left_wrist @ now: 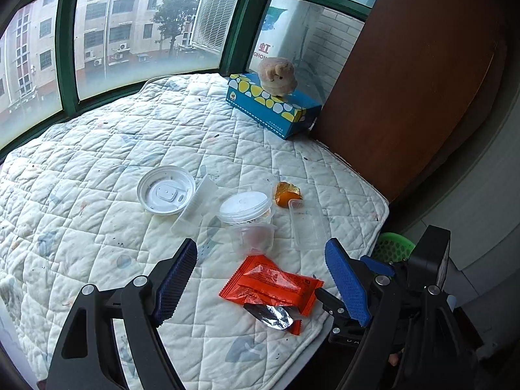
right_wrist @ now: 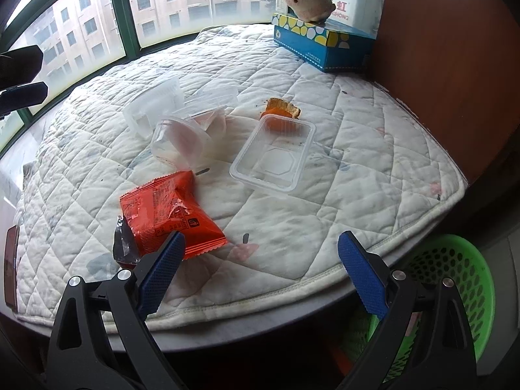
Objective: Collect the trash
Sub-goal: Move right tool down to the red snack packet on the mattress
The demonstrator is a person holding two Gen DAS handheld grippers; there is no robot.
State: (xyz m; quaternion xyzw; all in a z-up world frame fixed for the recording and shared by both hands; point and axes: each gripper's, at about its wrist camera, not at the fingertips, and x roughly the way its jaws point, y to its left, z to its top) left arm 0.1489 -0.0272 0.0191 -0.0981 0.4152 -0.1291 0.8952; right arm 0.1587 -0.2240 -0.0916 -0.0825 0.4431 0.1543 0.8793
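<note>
Trash lies on a white quilted pad [left_wrist: 97, 169] [right_wrist: 357, 169]. An orange snack wrapper [left_wrist: 271, 286] [right_wrist: 162, 214] with torn foil lies nearest. Beyond it are clear plastic cups [left_wrist: 253, 234] [right_wrist: 182, 139], a round lidded tub [left_wrist: 245, 208], a white round lid [left_wrist: 165, 190], a clear rectangular tray [left_wrist: 307, 224] [right_wrist: 273, 159] and an orange peel [left_wrist: 286, 193] [right_wrist: 281, 110]. My left gripper [left_wrist: 261, 284] is open, hovering over the wrapper. My right gripper [right_wrist: 260, 273] is open and empty above the pad's front edge, the wrapper beside its left finger. It shows in the left wrist view [left_wrist: 377, 266].
A green mesh basket [right_wrist: 455, 289] [left_wrist: 395, 248] stands below the pad's front right edge. A blue tissue box [left_wrist: 273, 105] [right_wrist: 321, 40] with a plush toy [left_wrist: 278, 76] [right_wrist: 308, 0] on it sits at the back. A brown panel [left_wrist: 422, 74] rises on the right, windows [left_wrist: 146, 26] behind.
</note>
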